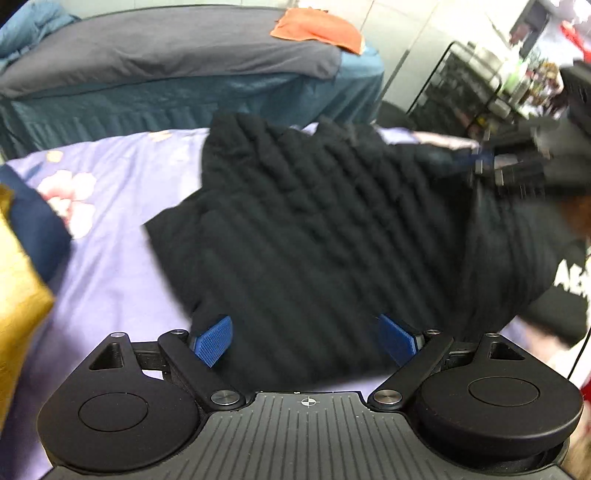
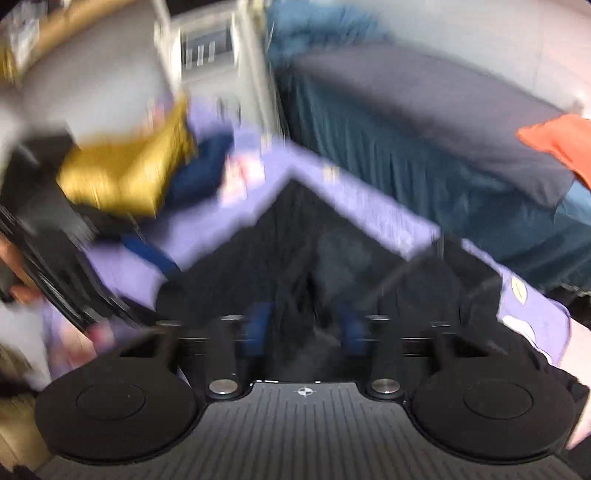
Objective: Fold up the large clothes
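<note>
My left gripper point(image 1: 304, 339) hangs spread wide over the near edge of the black sweater point(image 1: 314, 221) on the lavender sheet point(image 1: 122, 173), while my right gripper point(image 2: 304, 328) pinches a bunch of it at the far right, so that one's closer.

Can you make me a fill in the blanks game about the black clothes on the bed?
1. The big garment is ____ in colour.
2. It lies on a ____ floral sheet.
3. The left gripper has its blue pads spread ____.
4. On the grey bed behind lies an ____ cloth.

Missing words: black; purple; open; orange
</note>
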Action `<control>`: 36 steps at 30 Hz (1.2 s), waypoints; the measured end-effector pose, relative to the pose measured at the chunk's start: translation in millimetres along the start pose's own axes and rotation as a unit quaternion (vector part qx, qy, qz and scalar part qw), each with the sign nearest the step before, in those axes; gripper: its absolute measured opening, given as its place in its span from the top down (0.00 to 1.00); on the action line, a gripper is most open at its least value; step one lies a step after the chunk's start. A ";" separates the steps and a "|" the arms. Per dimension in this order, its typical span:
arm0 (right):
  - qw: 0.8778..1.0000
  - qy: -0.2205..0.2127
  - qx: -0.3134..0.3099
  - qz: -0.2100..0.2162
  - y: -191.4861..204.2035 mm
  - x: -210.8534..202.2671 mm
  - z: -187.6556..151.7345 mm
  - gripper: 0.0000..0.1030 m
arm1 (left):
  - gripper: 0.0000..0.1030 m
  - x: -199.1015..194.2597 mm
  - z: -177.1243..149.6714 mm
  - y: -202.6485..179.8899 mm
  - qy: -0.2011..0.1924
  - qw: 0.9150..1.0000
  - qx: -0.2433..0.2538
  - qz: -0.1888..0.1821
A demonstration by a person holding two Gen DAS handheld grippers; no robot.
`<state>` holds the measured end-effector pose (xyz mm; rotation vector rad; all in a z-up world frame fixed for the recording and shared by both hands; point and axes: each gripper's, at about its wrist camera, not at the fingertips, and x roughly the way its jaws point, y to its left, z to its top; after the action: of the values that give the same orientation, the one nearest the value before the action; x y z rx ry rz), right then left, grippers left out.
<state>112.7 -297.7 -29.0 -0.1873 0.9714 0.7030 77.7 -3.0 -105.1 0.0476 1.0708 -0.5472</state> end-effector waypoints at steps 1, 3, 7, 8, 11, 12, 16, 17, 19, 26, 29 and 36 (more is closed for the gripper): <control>1.000 0.013 -0.014 -0.009 3.8 4.0 -3.9 0.81 | 0.00 -0.9 -4.1 -0.7 0.002 1.000 0.006 0.007; 0.999 0.017 -0.018 -0.041 0.0 6.6 -4.2 0.91 | 0.00 -2.7 -7.7 -2.9 0.006 1.000 0.013 0.011; 0.990 -0.054 0.058 -0.118 -25.3 2.0 21.0 0.92 | 0.00 -1.6 1.4 -13.3 -0.002 1.000 0.011 -0.002; 0.986 -0.067 0.069 -0.135 -29.1 4.5 27.9 0.92 | 0.00 1.2 5.3 -17.5 -0.005 1.000 0.012 -0.003; 0.970 -0.076 0.084 -0.215 -39.2 26.0 47.8 0.93 | 0.00 12.3 14.8 -34.1 -0.016 1.000 0.024 -0.001; 0.964 -0.069 0.098 -0.236 -47.2 35.5 51.5 0.93 | 0.00 16.8 17.9 -40.1 -0.020 0.999 0.030 0.004; 0.960 -0.015 0.157 -0.231 -65.0 86.6 41.1 0.92 | 0.00 44.3 33.8 -52.6 -0.014 0.999 0.040 0.031; 0.958 0.001 0.166 -0.233 -65.4 99.0 33.6 0.91 | 0.00 55.1 37.6 -53.7 -0.001 0.998 0.042 0.041; 0.951 0.034 0.180 -0.248 -68.7 118.7 16.9 0.88 | 0.00 74.7 42.3 -53.3 0.023 0.997 0.044 0.062; 0.935 -0.078 0.218 -0.269 -68.4 64.1 -3.2 0.27 | 0.00 81.8 53.2 -48.0 0.001 0.997 0.021 0.073; 0.929 -0.148 0.250 -0.227 -67.1 9.4 -22.2 0.20 | 0.00 83.8 54.9 -47.3 -0.002 0.997 0.031 0.068; 0.895 -0.057 0.275 -0.346 -83.8 -33.6 -101.5 0.14 | 0.00 97.8 60.3 -28.8 0.010 0.996 0.021 0.088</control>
<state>82.4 -422.8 -72.6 0.0172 0.8729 -0.2258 149.3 -85.1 -151.4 0.1831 1.0623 -0.4102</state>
